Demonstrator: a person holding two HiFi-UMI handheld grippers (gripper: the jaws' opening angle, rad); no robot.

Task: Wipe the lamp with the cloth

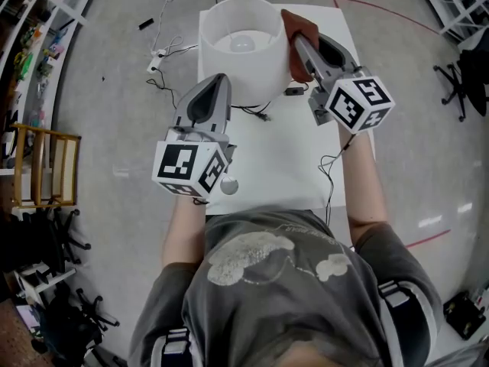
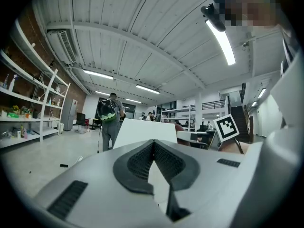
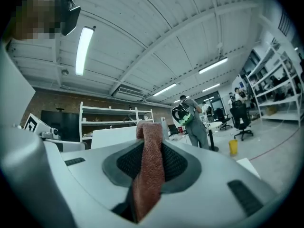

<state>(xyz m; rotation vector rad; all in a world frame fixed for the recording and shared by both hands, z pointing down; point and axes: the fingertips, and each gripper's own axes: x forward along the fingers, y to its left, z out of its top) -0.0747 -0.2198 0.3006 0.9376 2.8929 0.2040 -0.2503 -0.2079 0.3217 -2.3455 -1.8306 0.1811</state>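
Reddish-brown cloth (image 1: pixel 300 23) against the table lamp (image 1: pixel 244 82), clamped in the right gripper (image 1: pixel 295 43).
Head view: lamp upright at the far end of the white table (image 1: pixel 283 159), bulb (image 1: pixel 243 43) showing inside its white drum shade; right gripper alongside the shade's right wall, cloth touching that wall; left gripper (image 1: pixel 221 78) low at the shade's near left side, touching it or just short, impossible to tell; black cable (image 1: pixel 256 112) trailing over the table below the lamp. Left gripper view: jaws closed tip to tip on nothing, white shade straight ahead, person with a backpack (image 2: pixel 110 120) standing beyond. Right gripper view: jaws shut tight on the cloth, a fold of it poking up past the tips, white shade behind.
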